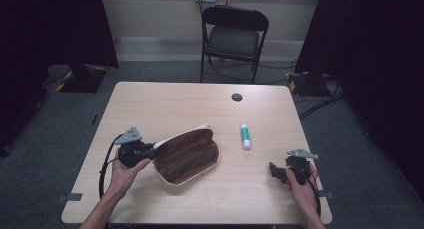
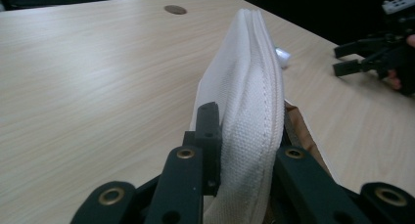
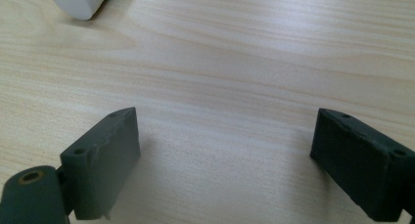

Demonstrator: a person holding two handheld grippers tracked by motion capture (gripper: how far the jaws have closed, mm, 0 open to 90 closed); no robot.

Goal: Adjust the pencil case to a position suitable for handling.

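The wooden table (image 1: 165, 101) carries everything, with a dark cable hole (image 1: 237, 97) near its far edge; the far half and the left side lie bare, and a broad stretch of bare top lies between the two hands; beyond the far edge a black folding chair (image 1: 234, 36) stands on the grey floor. Left of the table's middle lies the pouch (image 1: 187, 156), white outside and brown inside, unzipped and spread open with its near flap flat and its far flap raised; its brown lining looks bare, though the deeper fold is too dim to tell. The left gripper (image 1: 150, 149) has its jaws clamped on the pouch's left end, and in the left gripper view the white woven flap (image 2: 244, 101) stands on edge between the black jaws with its zip seam uppermost. The right gripper (image 1: 274, 170) rests near the table's right front corner, jaws wide apart over bare wood, holding nothing. A glue stick (image 1: 245, 136), white with a green band, lies just right of the pouch, apart from both grippers.
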